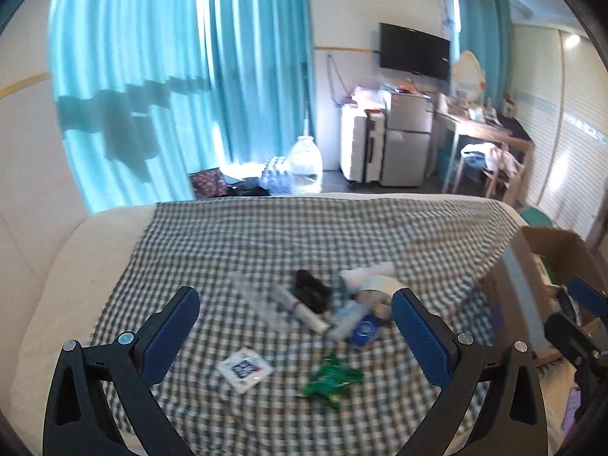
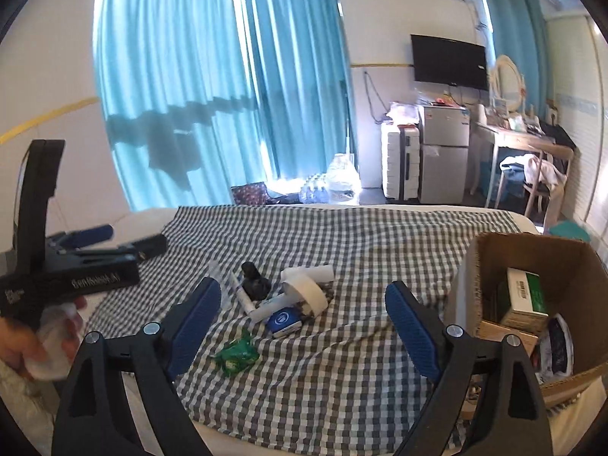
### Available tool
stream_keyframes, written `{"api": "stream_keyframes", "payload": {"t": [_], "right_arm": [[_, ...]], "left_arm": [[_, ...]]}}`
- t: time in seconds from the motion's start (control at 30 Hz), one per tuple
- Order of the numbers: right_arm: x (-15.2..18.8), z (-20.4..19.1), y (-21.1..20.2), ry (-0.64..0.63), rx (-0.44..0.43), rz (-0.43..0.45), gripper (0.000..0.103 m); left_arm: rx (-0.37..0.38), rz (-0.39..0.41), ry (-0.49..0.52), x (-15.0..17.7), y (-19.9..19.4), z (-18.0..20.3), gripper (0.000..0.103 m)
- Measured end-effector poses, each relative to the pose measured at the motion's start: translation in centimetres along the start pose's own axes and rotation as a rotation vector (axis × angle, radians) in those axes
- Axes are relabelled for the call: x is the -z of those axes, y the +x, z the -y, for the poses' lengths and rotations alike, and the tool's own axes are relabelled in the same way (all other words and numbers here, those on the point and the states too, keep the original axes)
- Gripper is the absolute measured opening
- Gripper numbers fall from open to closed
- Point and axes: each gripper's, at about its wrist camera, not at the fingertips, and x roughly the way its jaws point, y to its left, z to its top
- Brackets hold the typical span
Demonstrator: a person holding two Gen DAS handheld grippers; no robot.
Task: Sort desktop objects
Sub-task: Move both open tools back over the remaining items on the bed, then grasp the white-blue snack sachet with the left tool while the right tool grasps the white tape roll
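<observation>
Nearest, both grippers hang over a checked cloth (image 2: 342, 361) with jaws spread wide and nothing between them: the right gripper (image 2: 304, 326) in its own view, the left gripper (image 1: 296, 326) in its own. Just beyond lie a green wrapper (image 2: 235, 353) and a white card (image 1: 245, 368). Farther on sits a small heap: a blue case (image 2: 283, 321), a white tube (image 2: 243, 296), a black lump (image 2: 254, 283) and a tape roll (image 2: 307, 288). At the cloth's right edge a cardboard box (image 2: 570, 266) holds a green carton (image 2: 526, 296). Teal curtains (image 2: 182, 76) hang behind.
</observation>
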Motion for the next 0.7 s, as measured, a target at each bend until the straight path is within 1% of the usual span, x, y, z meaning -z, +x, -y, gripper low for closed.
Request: {"api": "stream_keyframes", "payload": {"t": [0.1,0.17,0.27,0.33,0.47,0.6,0.7], "right_arm": [[0.8,-0.8,2.2,0.015,-0.023,-0.044,0.089],[1.5,-0.8,3.7,0.04,-0.031,-0.068,0.089],[2.4,-0.9,5.8,0.033,-0.015,-0.099,0.089],[3.2,-1.0,7.2,0.01,-0.002,-0.122,0.089],[5.0,-0.7,9.6,0.003,0.008,-0.185,0.089],[5.7,0.1,11.4,0.009,0.007,-0.223,0.089],[5.4,0.7,13.2,0.008,-0.011,-0.239,0.089]], "left_arm": [[-0.041,-0.057,-0.054,1.4,1.8,-3.1,0.103],[-0.053,-0.106,-0.089,2.8,3.4,-4.9,0.103],[-0.058,-0.158,-0.109,4.9,5.4,-6.1,0.103],[-0.043,-0.199,-0.117,6.3,7.1,-6.4,0.103],[0.02,-0.291,-0.118,8.7,10.2,-6.5,0.103],[0.033,-0.349,-0.102,10.4,12.8,-6.2,0.103],[0.032,-0.384,-0.04,11.3,14.5,-5.9,0.103]]}}
